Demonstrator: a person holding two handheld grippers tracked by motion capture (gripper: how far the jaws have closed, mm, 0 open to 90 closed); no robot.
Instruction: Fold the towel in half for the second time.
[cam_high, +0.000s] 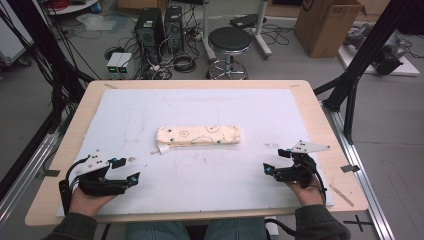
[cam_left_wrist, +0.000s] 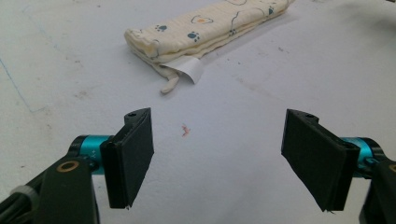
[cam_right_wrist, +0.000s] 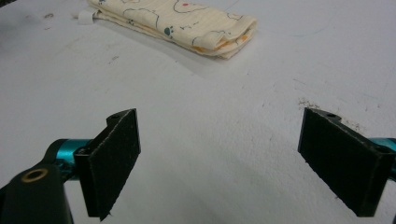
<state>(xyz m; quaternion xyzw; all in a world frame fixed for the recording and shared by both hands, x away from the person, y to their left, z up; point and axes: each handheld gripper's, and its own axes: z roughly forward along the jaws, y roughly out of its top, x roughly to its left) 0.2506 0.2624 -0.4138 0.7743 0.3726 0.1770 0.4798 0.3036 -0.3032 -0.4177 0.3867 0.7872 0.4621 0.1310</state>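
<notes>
A folded cream cloth (cam_high: 198, 135) with small printed figures lies as a long strip in the middle of the white mat (cam_high: 150, 105). A white tag (cam_left_wrist: 189, 69) sticks out at its left end. My left gripper (cam_high: 126, 170) rests near the front left of the mat, jaws wide open and empty, well short of the cloth (cam_left_wrist: 205, 28). My right gripper (cam_high: 276, 161) sits at the front right, also open with nothing between its pads, and the cloth (cam_right_wrist: 182, 25) lies ahead of it.
The mat covers a wooden table (cam_high: 320, 120). Behind the table stand a black stool (cam_high: 229, 42), computer towers (cam_high: 160, 27), cables and a cardboard box (cam_high: 327, 25). A black frame post (cam_high: 357, 65) rises at the right.
</notes>
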